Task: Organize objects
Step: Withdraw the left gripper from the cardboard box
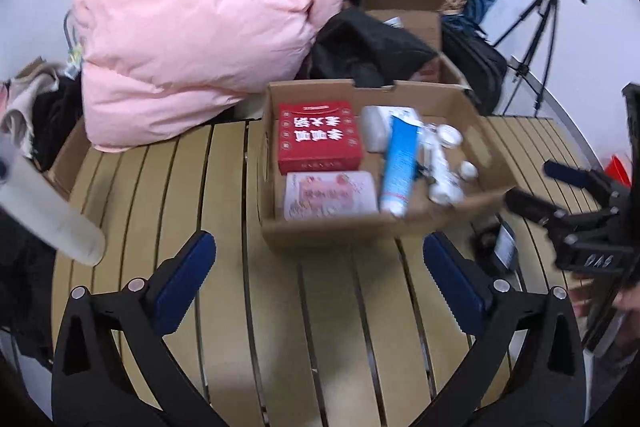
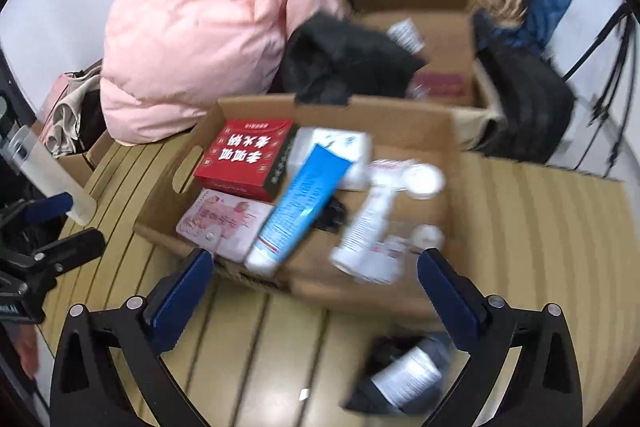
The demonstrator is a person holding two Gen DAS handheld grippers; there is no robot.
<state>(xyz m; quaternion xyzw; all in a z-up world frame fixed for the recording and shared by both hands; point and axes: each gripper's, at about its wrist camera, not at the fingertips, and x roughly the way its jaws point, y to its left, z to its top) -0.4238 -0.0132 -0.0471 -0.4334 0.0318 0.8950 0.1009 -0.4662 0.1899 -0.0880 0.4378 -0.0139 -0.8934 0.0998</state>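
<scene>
Right wrist: cardboard box (image 2: pixel 400 123) with red carton (image 2: pixel 244 159).

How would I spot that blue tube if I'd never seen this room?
Find the open cardboard box on the slatted table. The blue tube lies slanted inside, between a red box and white bottles. It is the only blue item there.

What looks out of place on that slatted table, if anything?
A dark bottle with a white label lies on its side on the slatted table, outside the cardboard box that holds the other toiletries. Inside, the blue tube lies slanted.
</scene>
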